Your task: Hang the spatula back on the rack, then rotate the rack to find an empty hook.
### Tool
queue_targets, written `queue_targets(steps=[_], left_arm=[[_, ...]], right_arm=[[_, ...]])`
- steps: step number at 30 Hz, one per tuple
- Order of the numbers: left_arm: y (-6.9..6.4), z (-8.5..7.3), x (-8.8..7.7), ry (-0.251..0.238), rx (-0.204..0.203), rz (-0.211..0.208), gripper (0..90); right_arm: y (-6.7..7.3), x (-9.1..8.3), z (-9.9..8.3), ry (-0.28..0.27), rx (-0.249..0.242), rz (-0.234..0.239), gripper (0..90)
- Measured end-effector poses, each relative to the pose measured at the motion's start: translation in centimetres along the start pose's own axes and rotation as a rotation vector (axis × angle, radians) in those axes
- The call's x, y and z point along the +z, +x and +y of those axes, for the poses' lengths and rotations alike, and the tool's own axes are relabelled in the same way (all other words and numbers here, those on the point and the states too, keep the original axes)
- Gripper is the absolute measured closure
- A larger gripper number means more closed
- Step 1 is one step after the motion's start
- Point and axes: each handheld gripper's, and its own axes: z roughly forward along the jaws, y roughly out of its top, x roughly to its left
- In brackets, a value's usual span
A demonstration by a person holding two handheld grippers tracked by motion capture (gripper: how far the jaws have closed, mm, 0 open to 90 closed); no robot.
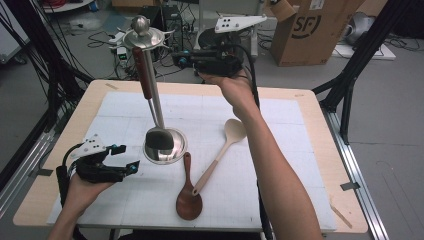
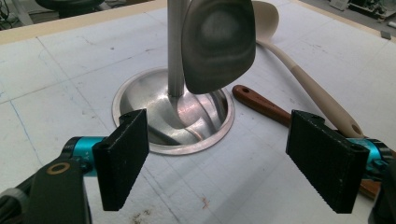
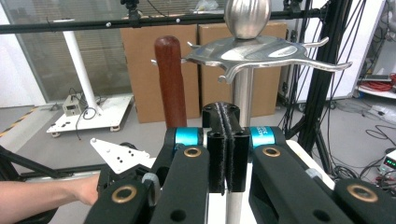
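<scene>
A metal utensil stand point(image 1: 164, 150) rises from a round base in the middle of the mat to a crown of hooks point(image 1: 143, 36). A metal-headed utensil with a brown handle point(image 1: 146, 75) hangs from one hook, its head point(image 2: 218, 42) just above the base point(image 2: 140, 100). My right gripper point(image 1: 176, 58) is held high beside the crown, its jaws shut with nothing between them point(image 3: 227, 149). In the right gripper view, the brown handle point(image 3: 170, 84) and the pole point(image 3: 243, 98) stand just beyond it. My left gripper point(image 1: 127, 157) rests low at the left, open point(image 2: 224, 158), facing the base.
A dark wooden spoon point(image 1: 189, 197) and a cream spoon point(image 1: 225, 145) lie crossed right of the base, both also close to the left gripper's right jaw in its view. The white mat point(image 1: 280, 125) covers a wooden table. Cardboard boxes point(image 1: 315, 30) and cables lie on the floor beyond.
</scene>
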Motion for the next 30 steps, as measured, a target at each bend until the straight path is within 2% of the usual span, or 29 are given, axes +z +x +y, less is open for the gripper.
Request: queue_targets(steps=[17, 30], left_arm=[[-0.02, -0.03, -0.02, 0.002, 0.004, -0.006, 22.0], [0.05, 0.00, -0.04, -0.005, 0.000, -0.005, 22.0]], right_arm=[[-0.56, -0.86, 0.27, -0.004, -0.007, -0.005, 89.2], [-0.89, -0.74, 0.45, -0.007, -0.017, -0.003, 89.2]])
